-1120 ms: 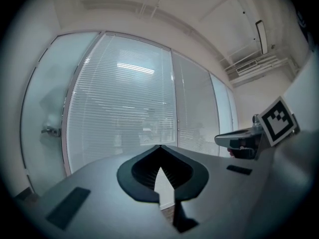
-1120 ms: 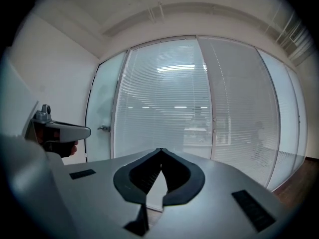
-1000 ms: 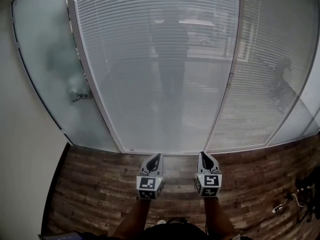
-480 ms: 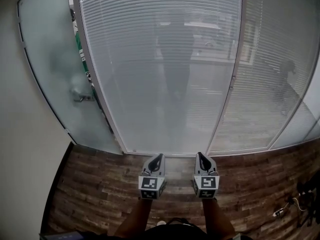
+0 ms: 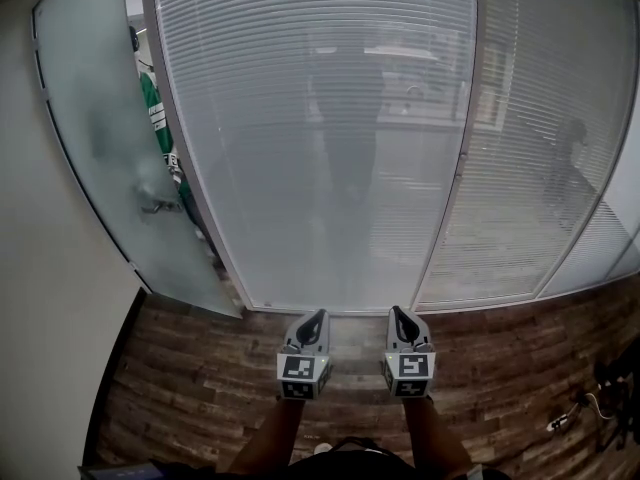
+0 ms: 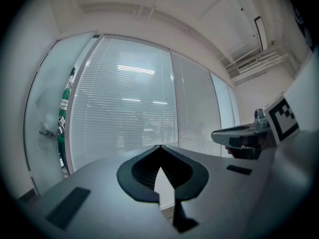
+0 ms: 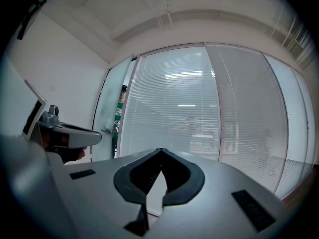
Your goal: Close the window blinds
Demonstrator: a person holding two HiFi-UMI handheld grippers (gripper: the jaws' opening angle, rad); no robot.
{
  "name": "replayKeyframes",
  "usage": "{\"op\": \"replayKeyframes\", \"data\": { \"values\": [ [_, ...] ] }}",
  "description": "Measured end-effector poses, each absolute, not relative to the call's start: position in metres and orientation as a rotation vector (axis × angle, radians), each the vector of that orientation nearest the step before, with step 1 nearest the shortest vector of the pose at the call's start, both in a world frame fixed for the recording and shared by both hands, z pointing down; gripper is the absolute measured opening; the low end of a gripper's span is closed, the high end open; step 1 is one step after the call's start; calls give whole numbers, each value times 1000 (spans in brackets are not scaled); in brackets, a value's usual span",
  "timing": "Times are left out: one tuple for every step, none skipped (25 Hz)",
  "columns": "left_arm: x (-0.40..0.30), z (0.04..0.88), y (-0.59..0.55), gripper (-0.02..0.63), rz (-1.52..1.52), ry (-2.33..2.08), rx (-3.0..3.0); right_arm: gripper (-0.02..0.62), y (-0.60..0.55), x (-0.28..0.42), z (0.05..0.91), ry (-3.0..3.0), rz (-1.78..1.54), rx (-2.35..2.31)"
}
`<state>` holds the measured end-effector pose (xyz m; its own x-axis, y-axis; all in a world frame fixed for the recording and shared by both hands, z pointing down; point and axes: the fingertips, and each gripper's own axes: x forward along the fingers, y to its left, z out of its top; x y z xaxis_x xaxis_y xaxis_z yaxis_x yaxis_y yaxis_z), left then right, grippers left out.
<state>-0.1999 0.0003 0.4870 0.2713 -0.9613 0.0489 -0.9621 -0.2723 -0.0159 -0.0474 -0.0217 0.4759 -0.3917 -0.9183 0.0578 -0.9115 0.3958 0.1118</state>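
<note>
Hanging behind the glass, the window blinds (image 5: 320, 138) cover the wide middle pane from the top edge of the head view down to its lower frame, directly in front of the person. Their thin horizontal slats let dim shapes show, and I cannot tell if these are behind the glass or reflected in it. A slim vertical frame post (image 5: 455, 168) separates this pane from a second pane with blinds (image 5: 535, 168) on the right. To the left stands a frosted glass door (image 5: 95, 148) with a metal handle (image 5: 160, 206). It is a little ajar, and in the gap a person in a green garment (image 5: 155, 108) is partly seen. Below the panes lies a dark wooden floor (image 5: 180, 378), with some cables (image 5: 600, 398) at its right edge. The left gripper (image 5: 318, 314) and the right gripper (image 5: 397, 310) are held low and side by side over the floor, apart from the glass, both pointing toward the middle pane. In each gripper view the two jaws are pressed together at their tips, with nothing between them.
</note>
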Motion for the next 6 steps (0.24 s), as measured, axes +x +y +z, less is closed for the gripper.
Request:
{"op": "replayKeyframes", "data": {
  "values": [
    [-199, 488, 1, -5, 79, -1880, 2490, 2, -22, -47, 475, -2529, -95, 1668],
    [-199, 487, 1, -5, 78, -1884, 2483, 2, -21, -47, 474, -2525, -98, 1669],
    [-200, 485, 1, -5, 76, -1892, 2475, 2, -21, -48, 473, -2524, -101, 1666],
    [-201, 483, 1, -5, 74, -1898, 2471, 2, -20, -49, 471, -2524, -105, 1662],
    [-201, 482, 1, -5, 72, -1901, 2470, 2, -19, -51, 469, -2524, -109, 1658],
    [-201, 482, 1, -5, 71, -1903, 2471, 2, -17, -53, 466, -2524, -115, 1653]
  ]
}}
